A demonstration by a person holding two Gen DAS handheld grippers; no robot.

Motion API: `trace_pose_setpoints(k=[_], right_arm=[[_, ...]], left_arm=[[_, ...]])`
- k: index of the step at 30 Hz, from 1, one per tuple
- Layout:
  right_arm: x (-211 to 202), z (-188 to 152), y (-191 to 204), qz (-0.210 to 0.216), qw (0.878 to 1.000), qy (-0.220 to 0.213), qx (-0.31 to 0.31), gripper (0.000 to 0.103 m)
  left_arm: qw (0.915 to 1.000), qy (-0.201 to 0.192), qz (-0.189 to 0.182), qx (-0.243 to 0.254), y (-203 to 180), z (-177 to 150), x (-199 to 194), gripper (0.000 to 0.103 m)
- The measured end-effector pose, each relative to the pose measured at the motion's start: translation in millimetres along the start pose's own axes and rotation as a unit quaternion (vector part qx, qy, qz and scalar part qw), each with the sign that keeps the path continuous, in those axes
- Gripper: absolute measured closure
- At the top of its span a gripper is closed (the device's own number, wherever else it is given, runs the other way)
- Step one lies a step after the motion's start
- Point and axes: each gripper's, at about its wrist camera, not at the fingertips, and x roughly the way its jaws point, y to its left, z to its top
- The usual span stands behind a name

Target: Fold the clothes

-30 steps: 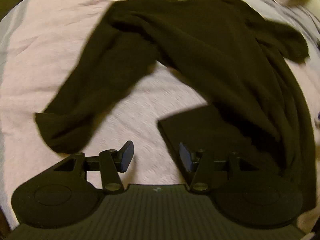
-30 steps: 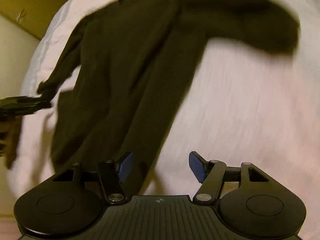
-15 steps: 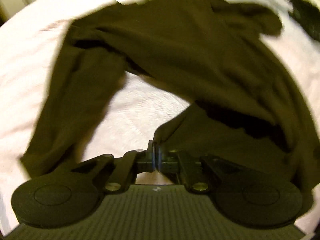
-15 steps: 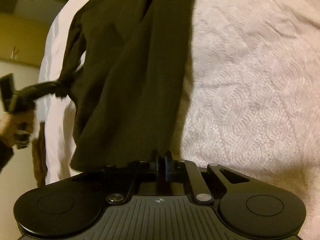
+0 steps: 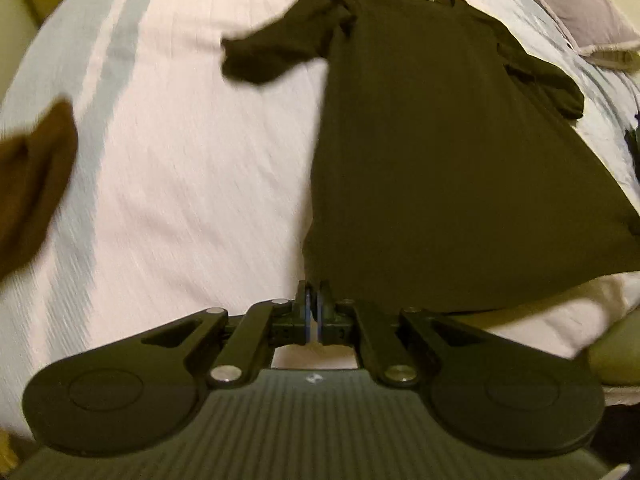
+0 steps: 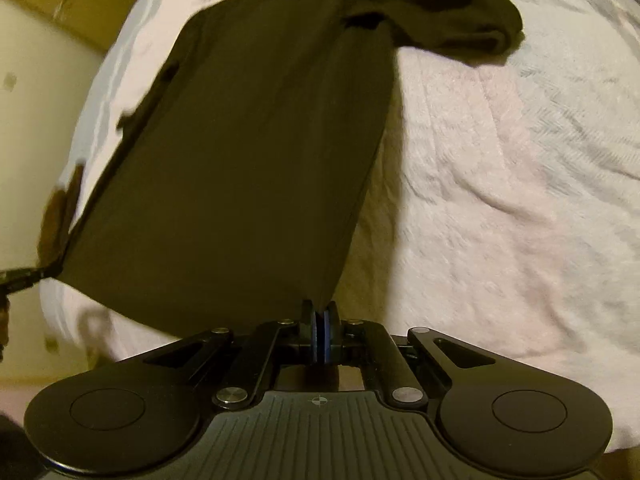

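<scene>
A: Both grippers were clamped on the hem of the dark long-sleeved top (image 5: 448,168), one at each bottom corner. The left gripper (image 5: 313,312) was pinched tight on the corner nearest its own camera, a sliver of fabric caught between the pads.

B: And the right gripper (image 6: 320,338) was doing the same at the opposite corner, jaws squeezed together on the cloth. I'd say that two-corner hold was there to pull the body taut and flat, so a fold could start from a clean edge.

A: Looked that way. The hem was lifted off the pink bedspread (image 5: 192,168), while the collar end of the top lay on the bed, away from the grippers.

B: The body was stretched smooth, almost a flat panel. One sleeve (image 5: 276,54) stuck out sideways from the shoulder, crumpled at the cuff; the other sleeve (image 5: 548,80) bunched against the far side, near the pillow (image 5: 576,4).

A: Another brown garment (image 5: 32,184) lay well apart from the top, at the bed's edge.
</scene>
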Motion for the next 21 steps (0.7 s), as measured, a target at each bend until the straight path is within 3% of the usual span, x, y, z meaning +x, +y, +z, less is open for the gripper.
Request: trace_pose_setpoints(k=[8,13,17,20,21], right_arm=[[1.4,-39.9,-36.8,-0.039,0.998,0.041,-0.018,0.102],[25.8,-53.5,-41.2,-0.052,0.996,0.064,-0.026,0.102],[27.2,-63.4,-49.9,-0.075,0.995,0.064,-0.01,0.101],[17.4,-64.0,-50.1,-0.122,0.991,0.061,-0.01,0.094],[12.0,-62.3,-49.0,-0.133,0.99,0.052,-0.011,0.083]], left_arm=[[0.9993,0.036,0.008,-0.008,-28.2,-54.9,15.6,0.101],[0.9984,0.055,0.014,0.002,-34.4,-69.9,21.8,0.101],[0.9955,0.092,0.025,-0.007,-31.6,-64.0,20.8,0.099],[0.9965,0.077,0.034,-0.006,-23.0,-54.5,5.5,0.091],[0.9969,0.07,0.035,-0.009,-19.1,-48.2,2.1,0.091]])
